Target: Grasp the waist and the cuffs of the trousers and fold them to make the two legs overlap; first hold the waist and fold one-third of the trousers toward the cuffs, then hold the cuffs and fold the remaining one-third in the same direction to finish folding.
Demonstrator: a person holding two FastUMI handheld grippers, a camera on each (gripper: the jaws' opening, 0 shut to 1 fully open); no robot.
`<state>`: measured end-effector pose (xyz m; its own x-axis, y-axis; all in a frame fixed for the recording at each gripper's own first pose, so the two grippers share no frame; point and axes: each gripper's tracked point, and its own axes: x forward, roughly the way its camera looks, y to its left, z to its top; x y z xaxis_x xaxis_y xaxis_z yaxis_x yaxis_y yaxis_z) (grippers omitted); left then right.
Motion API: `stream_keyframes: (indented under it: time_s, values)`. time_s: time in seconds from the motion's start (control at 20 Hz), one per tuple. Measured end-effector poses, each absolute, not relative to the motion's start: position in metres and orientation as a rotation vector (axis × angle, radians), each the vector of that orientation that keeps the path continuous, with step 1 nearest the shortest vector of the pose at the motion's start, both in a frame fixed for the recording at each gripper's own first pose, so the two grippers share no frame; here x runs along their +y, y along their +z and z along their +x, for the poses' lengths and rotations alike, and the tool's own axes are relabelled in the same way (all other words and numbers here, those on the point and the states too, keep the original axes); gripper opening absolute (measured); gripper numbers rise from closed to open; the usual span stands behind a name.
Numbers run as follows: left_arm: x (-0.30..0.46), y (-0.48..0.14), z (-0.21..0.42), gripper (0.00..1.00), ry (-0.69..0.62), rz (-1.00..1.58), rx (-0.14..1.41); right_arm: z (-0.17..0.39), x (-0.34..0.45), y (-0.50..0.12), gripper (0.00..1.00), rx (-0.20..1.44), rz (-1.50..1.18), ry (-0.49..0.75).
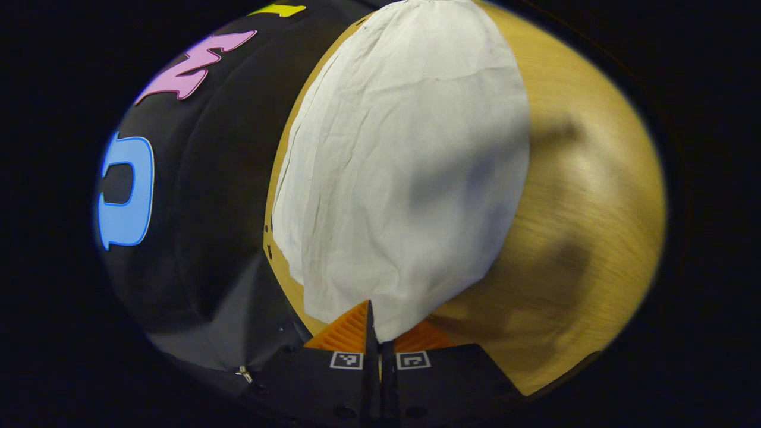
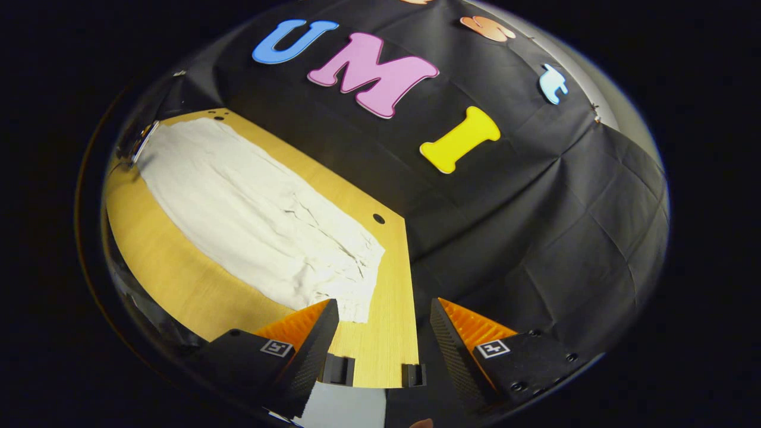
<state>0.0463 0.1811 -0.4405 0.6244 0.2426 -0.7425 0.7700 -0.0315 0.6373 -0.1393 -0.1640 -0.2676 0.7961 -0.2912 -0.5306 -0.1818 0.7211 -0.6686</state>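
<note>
Trousers (image 2: 255,226) are lying flat along the table (image 2: 178,279). Left gripper (image 1: 376,324) is pinching their near edge, probably both layers. Right gripper (image 2: 380,312) is hanging spread beside the other end. Risk: one-sided lift skewing the legs.

trousers (image 2: 255,220): 1 | table (image 2: 178,279): 1 | tools: 2

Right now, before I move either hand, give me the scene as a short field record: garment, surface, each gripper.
garment: white trousers lying flat, stretched along the table
surface: wooden table, black cloth wall behind
left gripper: fingers closed together at the trousers' near edge; cloth between them cannot be confirmed
right gripper: fingers wide apart, holding nothing, near one end of the trousers
fold progress: thirds not yet folded
</note>
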Motion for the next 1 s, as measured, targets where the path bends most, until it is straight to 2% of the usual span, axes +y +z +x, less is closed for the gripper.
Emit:
stream_keyframes:
  time_s: [0.25, 0.5, 0.75, 0.8, 0.9, 1.0]
  values:
    - [0.185, -0.440, 0.039, 0.06, -0.481, 1.472, 1.005, -0.128, -0.173, -0.325, 0.91, 0.677, -1.053, 0.171]
    - [0.177, -0.441, 0.030, 0.06, -0.469, 1.513, 1.030, -0.121, -0.187, -0.395, 0.91, 0.686, -1.263, 0.399]
    - [0.177, -0.440, 0.032, 0.06, -0.463, 1.520, 1.022, -0.110, -0.196, -0.433, 0.91, 0.707, -1.327, 0.536]
    - [0.178, -0.441, 0.033, 0.06, -0.462, 1.531, 1.014, -0.107, -0.192, -0.431, 0.91, 0.707, -1.353, 0.548]
    - [0.179, -0.440, 0.034, 0.06, -0.469, 1.555, 0.992, -0.092, -0.194, -0.437, 0.85, 0.712, -1.387, 0.555]
    - [0.177, -0.442, 0.036, 0.06, -0.475, 1.555, 0.972, -0.078, -0.193, -0.442, 0.85, 0.701, -1.404, 0.567]
